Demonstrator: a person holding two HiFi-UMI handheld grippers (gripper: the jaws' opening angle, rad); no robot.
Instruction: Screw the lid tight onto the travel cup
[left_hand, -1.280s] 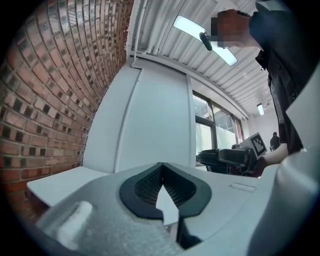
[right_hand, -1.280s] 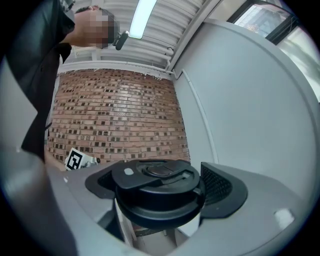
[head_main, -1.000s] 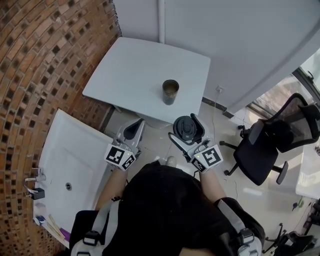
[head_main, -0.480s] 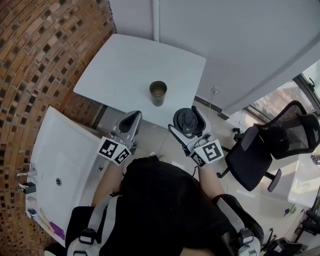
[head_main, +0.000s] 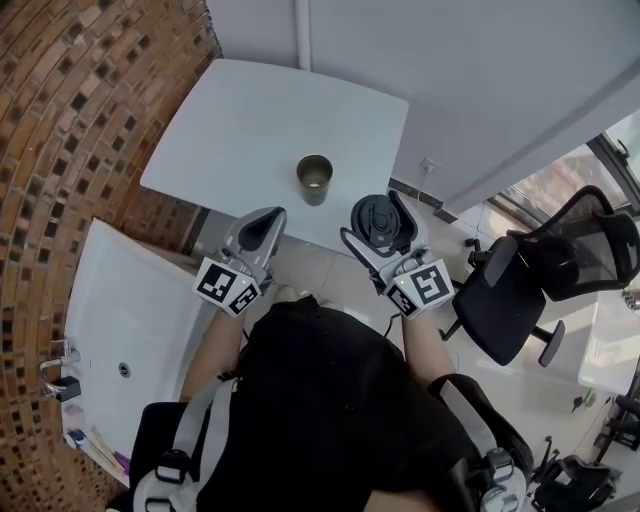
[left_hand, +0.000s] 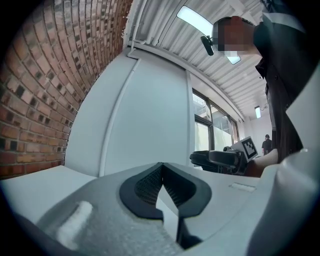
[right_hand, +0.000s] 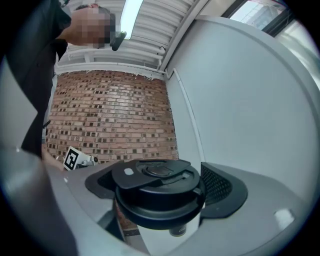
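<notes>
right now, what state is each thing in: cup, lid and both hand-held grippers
left hand-held gripper: shut, nothing between its jaws
right hand-held gripper: shut on the lid
lid: off the cup, held roughly level, top side up
travel cup: upright on the table, mouth open, no lid on it

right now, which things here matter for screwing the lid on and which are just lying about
For the job: travel cup on the table; lid, clamped in the right gripper; left gripper, shut and empty.
Just about: office chair; sink; brick wall.
</notes>
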